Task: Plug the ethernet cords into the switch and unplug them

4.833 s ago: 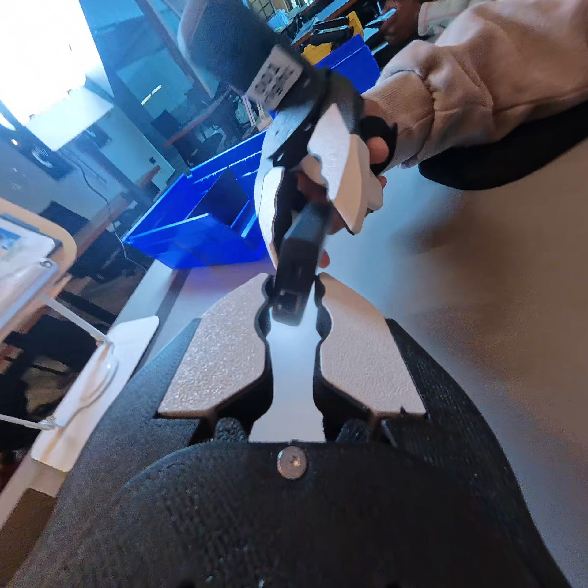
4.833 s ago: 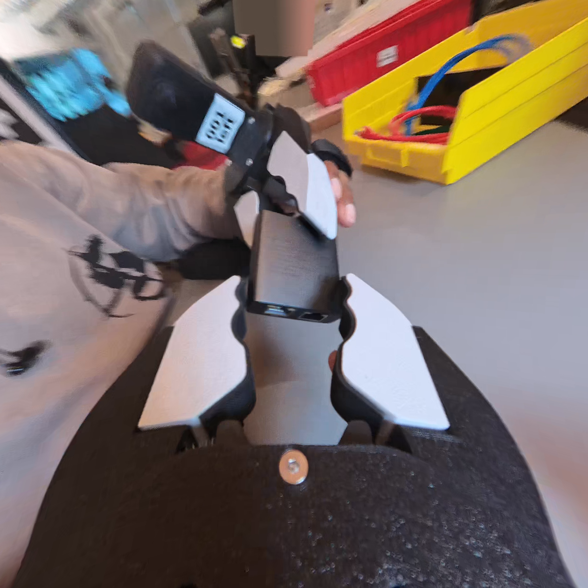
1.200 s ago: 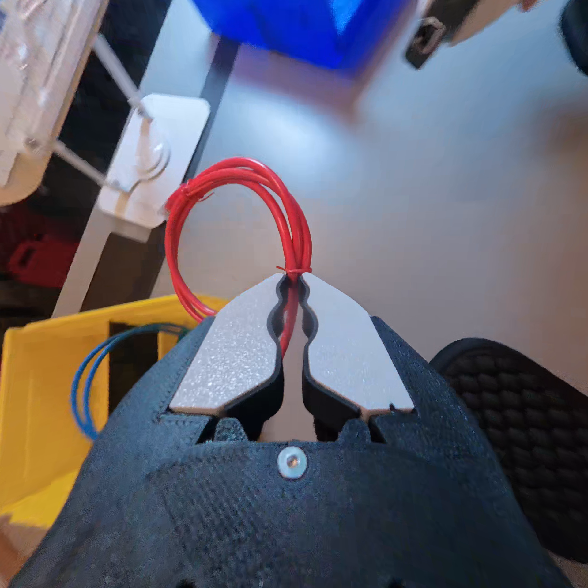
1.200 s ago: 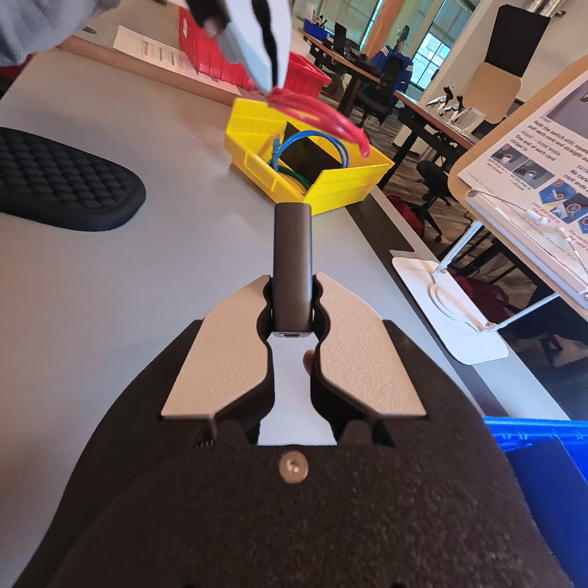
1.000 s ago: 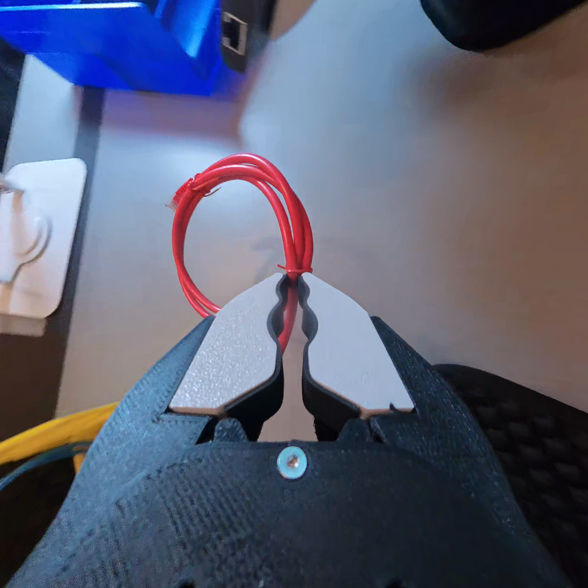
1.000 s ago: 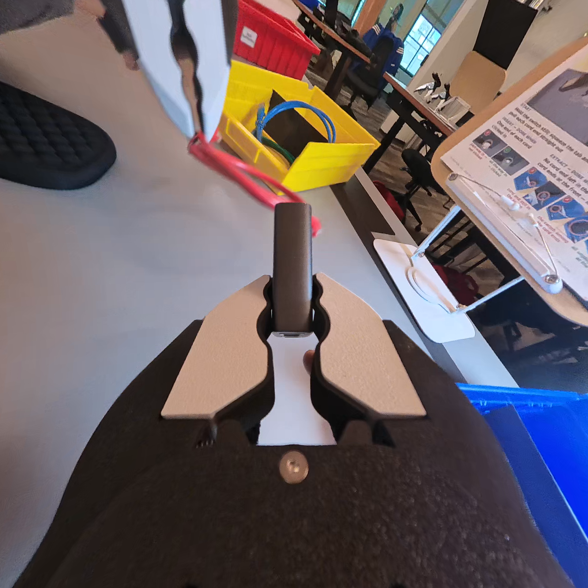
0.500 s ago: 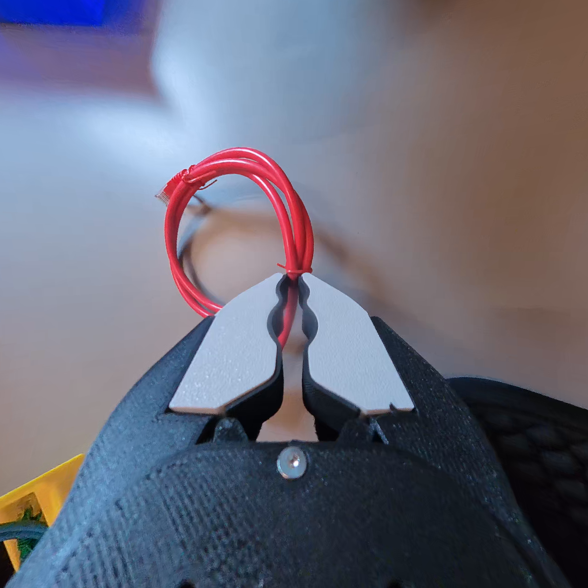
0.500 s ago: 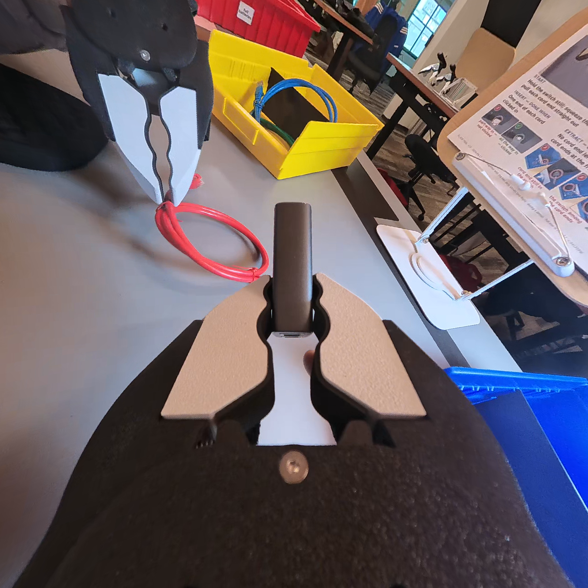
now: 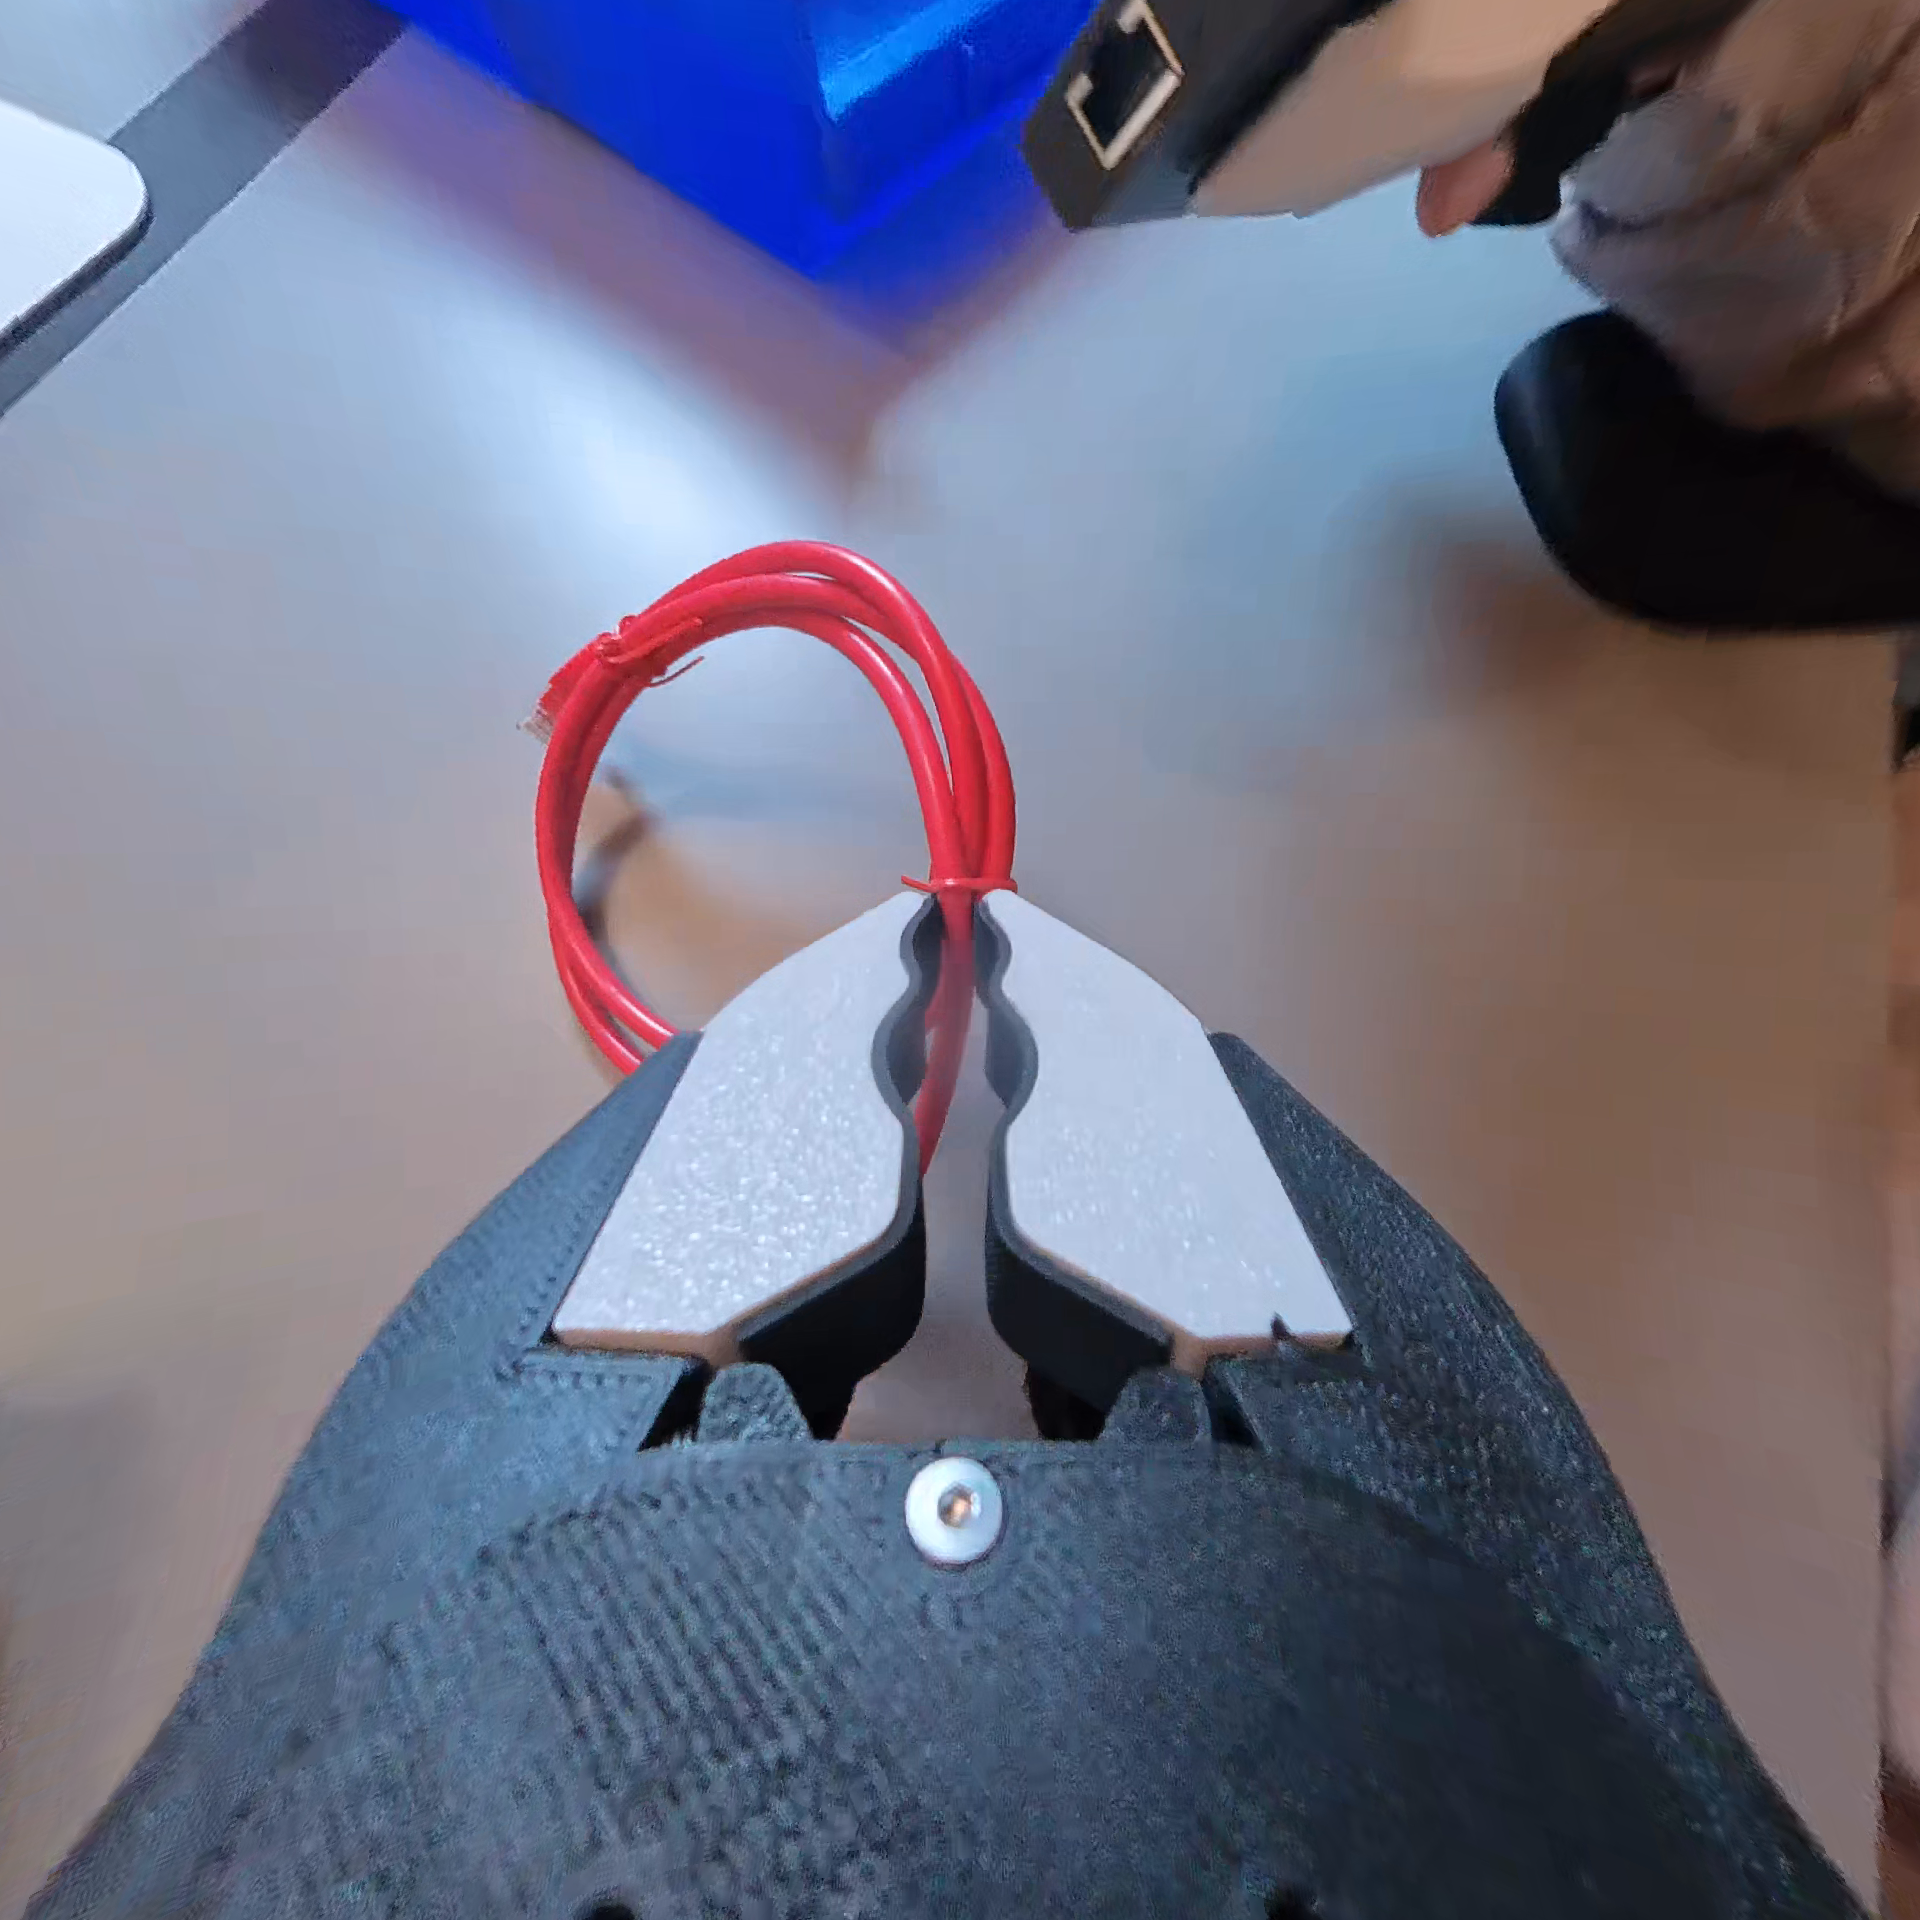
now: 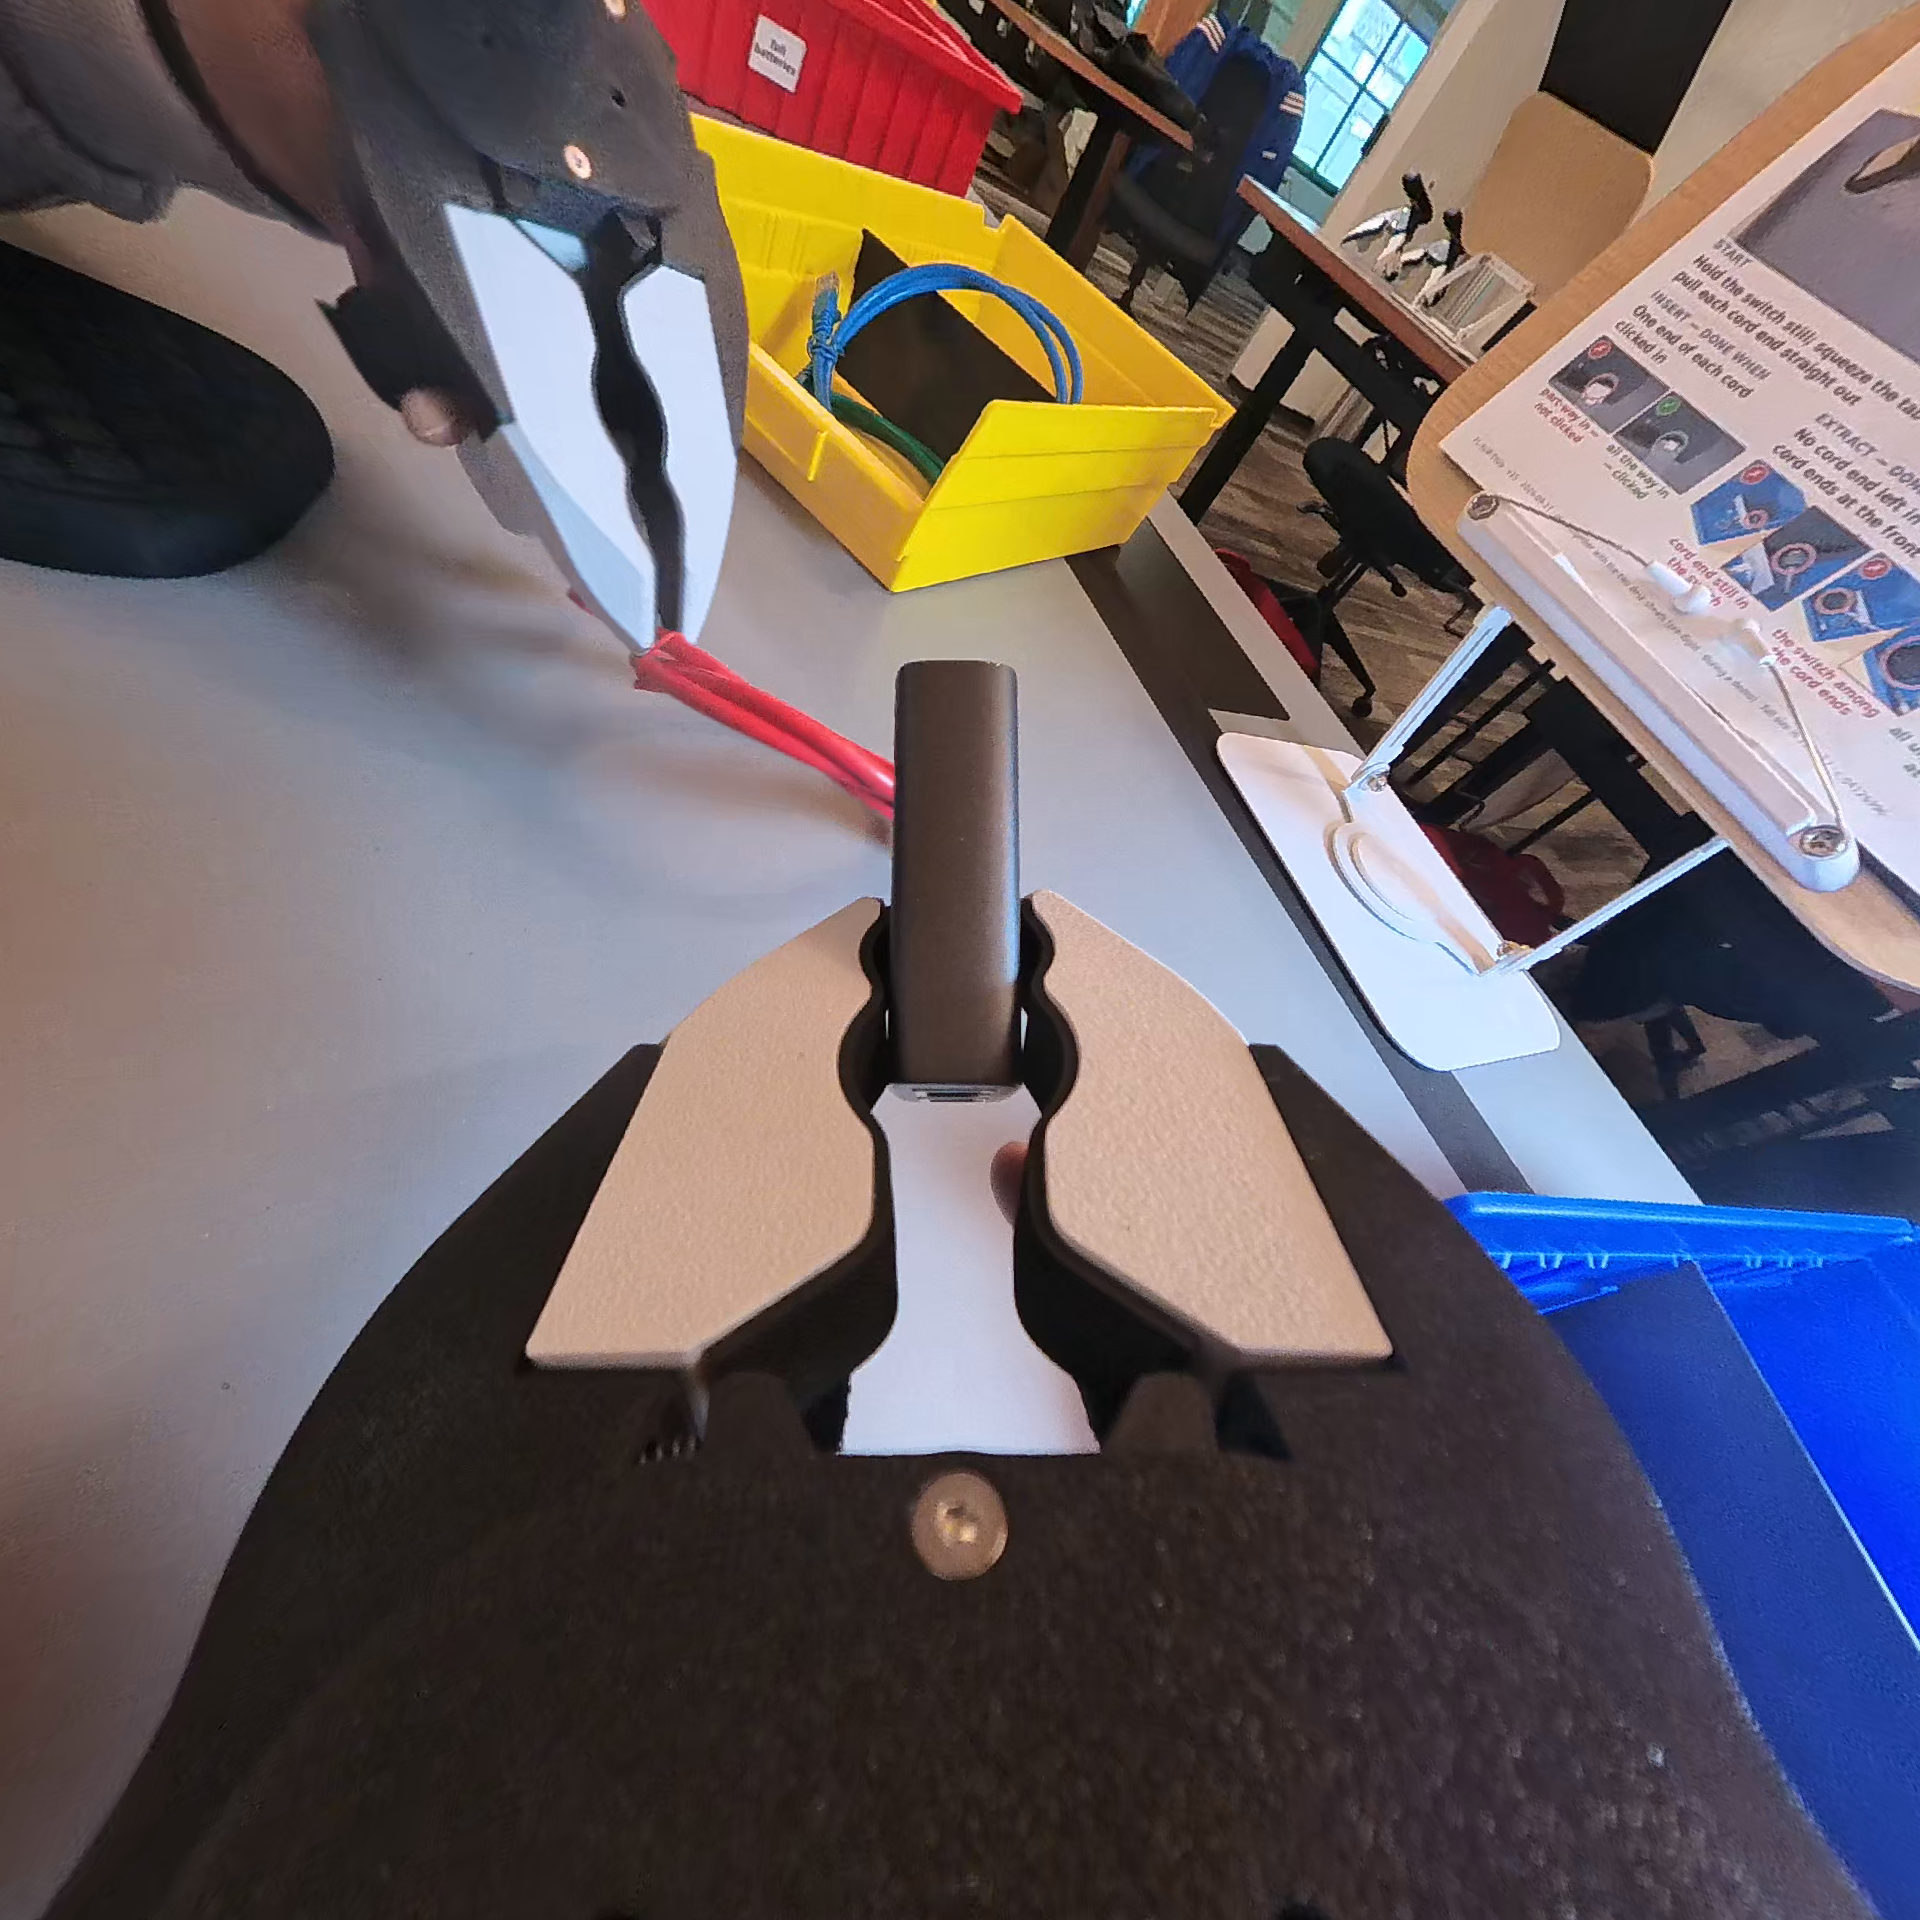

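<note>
Our left gripper (image 9: 958,906) is clenched on the red ethernet cord (image 9: 582,873), pinching the tied coil just below its small red tie, so the loop stands out past the fingertips with one clear plug at the coil's far left side. Our right gripper (image 10: 956,914) is clamped around the switch (image 10: 954,862), a dark slim block held upright between the pads; in the left wrist view the same switch (image 9: 1127,114) appears at the top right with one open port facing us. By our reading the task is barely begun: no cord sits in that port, the red coil is not yet untied, and we hold it by its bundle, not by a plug. A blue cord (image 10: 935,312) and a green cord (image 10: 883,436) wait in the yellow bin (image 10: 1039,488) farther along the grey table (image 10: 312,935). We cannot see how many ports the switch has, since the right wrist view shows only its back and narrow end. The red cord's second plug is hidden, and the coil passes out of sight behind the switch there.
</note>
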Available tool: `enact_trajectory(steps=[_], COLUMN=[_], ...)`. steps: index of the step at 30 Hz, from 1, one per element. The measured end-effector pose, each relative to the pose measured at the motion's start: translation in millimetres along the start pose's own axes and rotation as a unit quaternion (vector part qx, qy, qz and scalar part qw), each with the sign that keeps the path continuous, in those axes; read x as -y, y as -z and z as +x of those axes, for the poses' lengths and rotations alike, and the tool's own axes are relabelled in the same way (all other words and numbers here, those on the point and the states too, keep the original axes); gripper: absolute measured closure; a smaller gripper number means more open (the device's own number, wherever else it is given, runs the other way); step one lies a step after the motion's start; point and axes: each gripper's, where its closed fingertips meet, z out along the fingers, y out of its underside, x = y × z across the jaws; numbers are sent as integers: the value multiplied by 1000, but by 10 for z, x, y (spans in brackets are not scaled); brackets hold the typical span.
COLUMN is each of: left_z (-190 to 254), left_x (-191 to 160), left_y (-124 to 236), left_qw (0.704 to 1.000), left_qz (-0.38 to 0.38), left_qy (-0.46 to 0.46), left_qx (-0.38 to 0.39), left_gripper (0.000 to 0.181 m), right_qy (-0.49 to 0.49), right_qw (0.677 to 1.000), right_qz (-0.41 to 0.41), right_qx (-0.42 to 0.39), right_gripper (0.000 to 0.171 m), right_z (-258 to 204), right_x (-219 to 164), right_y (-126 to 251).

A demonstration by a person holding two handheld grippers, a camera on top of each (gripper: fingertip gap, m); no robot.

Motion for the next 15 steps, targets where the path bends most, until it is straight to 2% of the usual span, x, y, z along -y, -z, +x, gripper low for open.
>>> enact_trajectory(steps=[5,7,10,13,15], left_z=[88,204,191,11,-205], left_x=[-51,-5,165,50,-164], left_y=[-187,-231,-130,-48,-52], left_qw=[999,998,995,979,947], left_qz=[-3,6,28,-47,-131], left_qy=[26,0,-85,-194,-292], left_qx=[-25,-55,-52,-39,-19], left_gripper=[175,171,166,157,152], right_qy=[-3,-3,-4,-11,-12], right_qw=[1000,1000,1000,1000,1000], right_qz=[-3,-4,-3,-2,-3], right_qx=[5,6,7,11,13], right_gripper=[150,150,150,150,150], right_z=[-16,-23,-20,-19,-25], right_x=[-24,-28,-27,-36,-51], right_y=[-15,-18,-13,-18,-25])
